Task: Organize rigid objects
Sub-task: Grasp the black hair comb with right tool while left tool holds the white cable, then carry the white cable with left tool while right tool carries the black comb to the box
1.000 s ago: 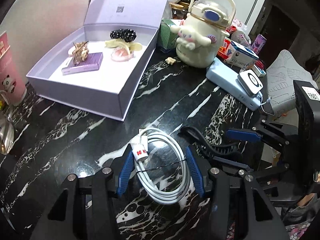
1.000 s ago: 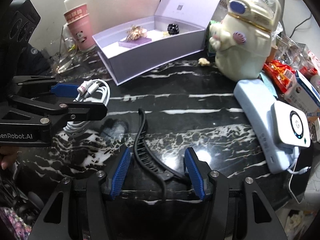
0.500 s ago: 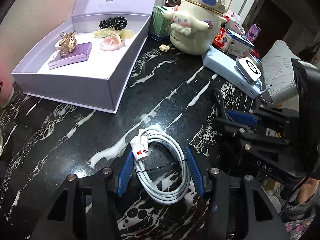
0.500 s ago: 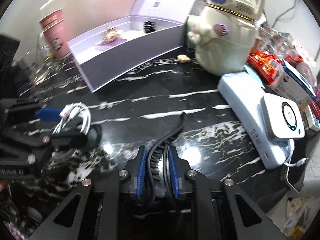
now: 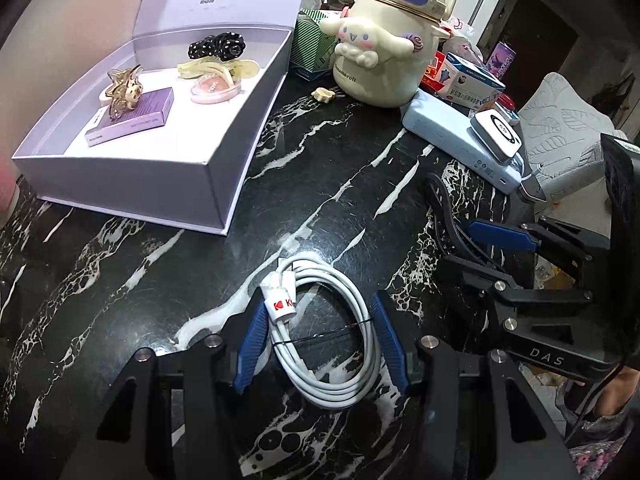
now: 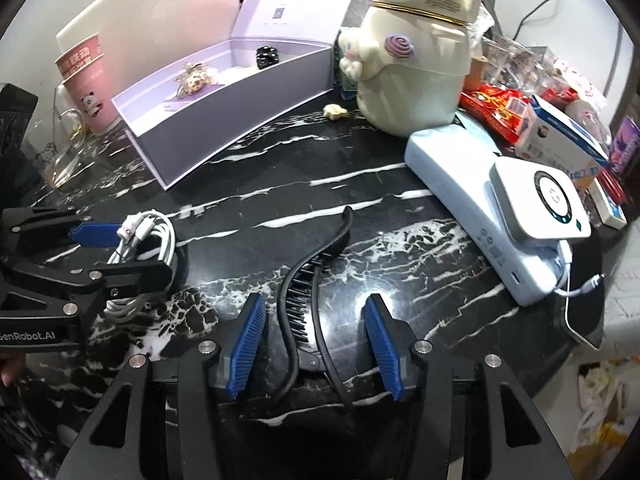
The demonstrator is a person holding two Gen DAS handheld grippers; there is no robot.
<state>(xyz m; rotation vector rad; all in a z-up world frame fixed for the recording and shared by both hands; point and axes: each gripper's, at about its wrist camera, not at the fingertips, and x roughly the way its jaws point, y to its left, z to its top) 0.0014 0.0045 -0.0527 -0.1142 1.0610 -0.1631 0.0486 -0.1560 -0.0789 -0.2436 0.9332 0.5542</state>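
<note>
Straddling the black hair comb [image 6: 305, 312] with my right gripper [image 6: 316, 340], jaws wide and empty, its long axis running straight ahead toward the counter's middle, while my left gripper [image 5: 320, 344] brackets the white cable [image 5: 324, 336], unclamped.

From my left gripper [image 5: 320, 344], bare black marble bench [image 5: 340, 168] runs far ahead as an open lane between the lavender box [image 5: 168, 176] on the left and the blue power bank [image 5: 452, 136] on the right. The cream character jug [image 5: 384, 52] and a small cream clip [image 5: 325, 94] close that lane at the far end. On the right, my right gripper [image 6: 316, 340] stands just beside the left one, so sideways room there is tight.
</note>
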